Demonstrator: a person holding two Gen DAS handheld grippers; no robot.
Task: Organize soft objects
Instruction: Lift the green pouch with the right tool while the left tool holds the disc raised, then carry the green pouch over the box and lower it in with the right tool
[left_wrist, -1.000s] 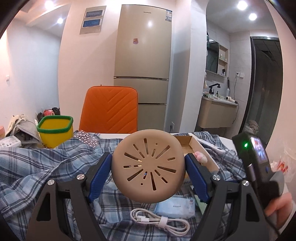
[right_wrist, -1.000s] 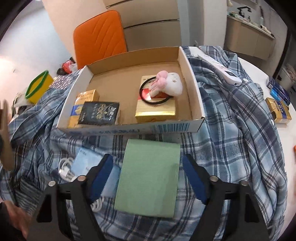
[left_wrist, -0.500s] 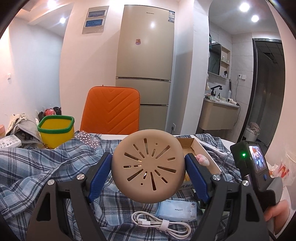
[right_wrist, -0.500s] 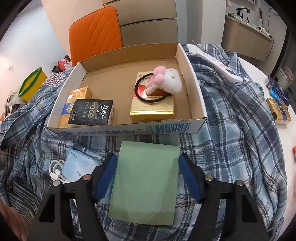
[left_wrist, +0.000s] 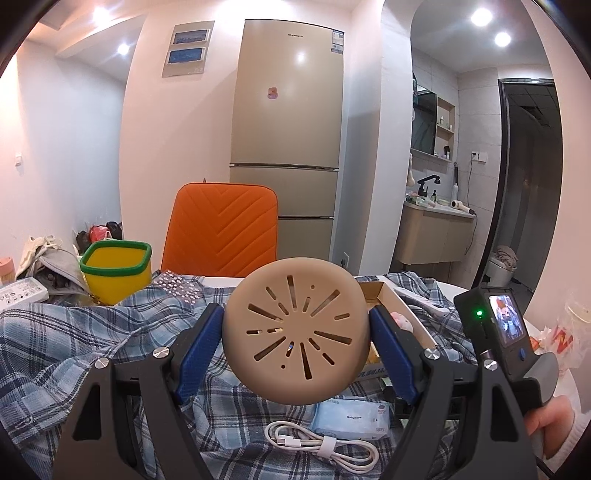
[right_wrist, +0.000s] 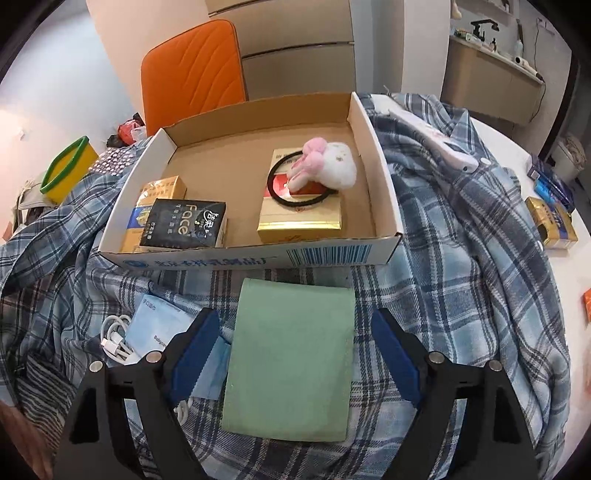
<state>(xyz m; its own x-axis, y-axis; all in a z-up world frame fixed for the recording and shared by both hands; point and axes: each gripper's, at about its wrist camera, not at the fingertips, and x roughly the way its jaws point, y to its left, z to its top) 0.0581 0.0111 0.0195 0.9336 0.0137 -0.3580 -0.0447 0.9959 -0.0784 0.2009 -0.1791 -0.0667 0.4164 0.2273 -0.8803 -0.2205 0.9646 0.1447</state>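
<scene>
My left gripper (left_wrist: 295, 339) is shut on a round tan silicone disc (left_wrist: 295, 328) with slots and holds it up above the plaid cloth (left_wrist: 74, 343). My right gripper (right_wrist: 291, 343) is open, its blue fingers on either side of a flat green pad (right_wrist: 291, 358) lying on the cloth; I cannot tell whether they touch it. Just beyond stands an open cardboard box (right_wrist: 258, 254). In it lie a pink-and-white plush hair tie (right_wrist: 325, 168) on a gold pack (right_wrist: 301, 218), a black "Face" tissue pack (right_wrist: 184, 225) and a yellow pack (right_wrist: 159, 192).
A white cable (left_wrist: 321, 446) and a blue tissue pack (left_wrist: 351, 421) lie on the cloth left of the pad. A yellow bin (left_wrist: 114, 269) stands at the left, an orange chair (left_wrist: 221, 232) behind the table. A white remote (right_wrist: 436, 144) and small boxes (right_wrist: 550, 221) lie at the right.
My right gripper has moved forward over the green pad, toward the box. My left gripper has kept the tan disc and tilted up slightly.
</scene>
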